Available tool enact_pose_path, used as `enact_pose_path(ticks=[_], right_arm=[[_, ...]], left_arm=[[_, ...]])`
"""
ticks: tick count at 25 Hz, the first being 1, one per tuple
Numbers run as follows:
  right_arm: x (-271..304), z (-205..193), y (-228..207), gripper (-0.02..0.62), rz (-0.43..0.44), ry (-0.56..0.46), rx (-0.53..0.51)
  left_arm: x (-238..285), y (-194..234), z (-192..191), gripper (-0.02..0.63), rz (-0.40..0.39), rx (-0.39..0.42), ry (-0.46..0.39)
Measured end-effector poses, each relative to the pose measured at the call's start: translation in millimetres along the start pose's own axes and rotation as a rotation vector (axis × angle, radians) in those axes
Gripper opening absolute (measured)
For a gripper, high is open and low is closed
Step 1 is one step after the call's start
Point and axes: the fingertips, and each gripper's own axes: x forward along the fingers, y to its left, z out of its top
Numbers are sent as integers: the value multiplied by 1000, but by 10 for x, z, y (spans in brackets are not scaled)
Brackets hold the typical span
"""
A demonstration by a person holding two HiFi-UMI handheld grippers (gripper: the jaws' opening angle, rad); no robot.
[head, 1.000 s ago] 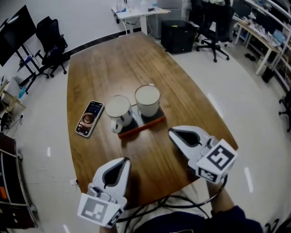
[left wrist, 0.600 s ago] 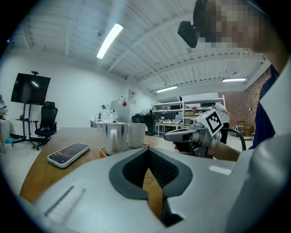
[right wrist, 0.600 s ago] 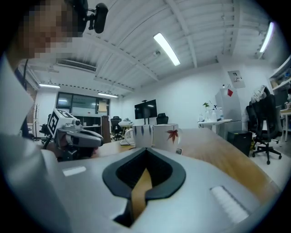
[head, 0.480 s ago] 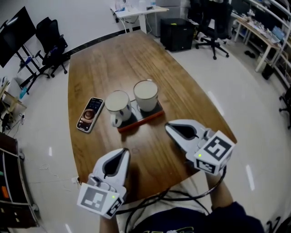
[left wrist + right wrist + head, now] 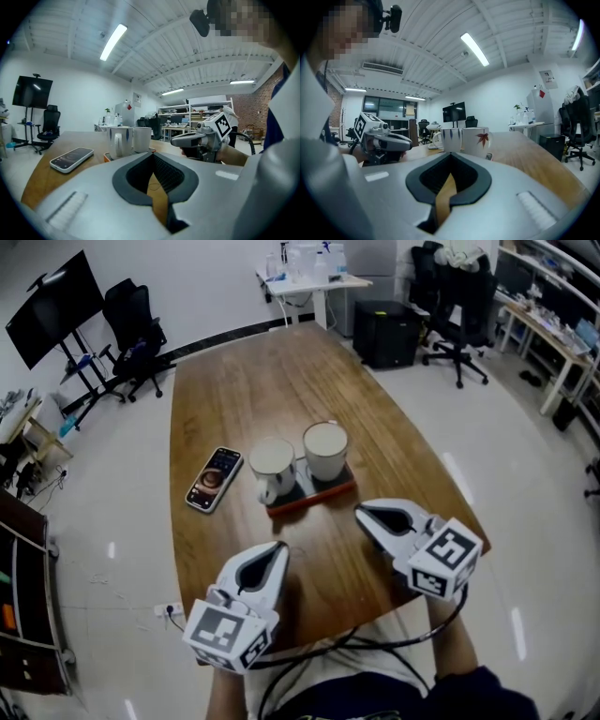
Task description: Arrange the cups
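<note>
Two white cups stand side by side on a small dark tray (image 5: 336, 495) with an orange-red edge, mid-table. The left cup (image 5: 272, 463) (image 5: 120, 140) has its handle towards me. The right cup (image 5: 325, 448) (image 5: 477, 140) bears a red leaf print. My left gripper (image 5: 278, 549) (image 5: 151, 158) hovers over the near table edge, shut and empty, short of the tray. My right gripper (image 5: 361, 513) (image 5: 450, 158) is also shut and empty, just to the right of and nearer than the tray.
A smartphone (image 5: 214, 479) (image 5: 71, 158) lies screen-up left of the tray on the long wooden table (image 5: 253, 381). Office chairs (image 5: 136, 329), a screen on a stand and desks ring the table. Cables trail from both grippers towards the person.
The head view has shifted, so table, cups and phone sit further right in the picture. Cups, tray and both grippers keep their places relative to one another.
</note>
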Motion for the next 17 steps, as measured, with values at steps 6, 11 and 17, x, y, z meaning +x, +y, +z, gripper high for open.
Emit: enact_pose_path(ticks=[6,11,17], right_arm=[[1,21,-6,3,5,-1,-8],[-8,18,-13,3,-2,-4,-5],[81,-30,-12,3,28,-5,-21]], left_arm=[[-127,113,-6,3,111,-19,-12],[165,19,34,3,49,-6,5],[247,192,-142,2,175,-78,74]])
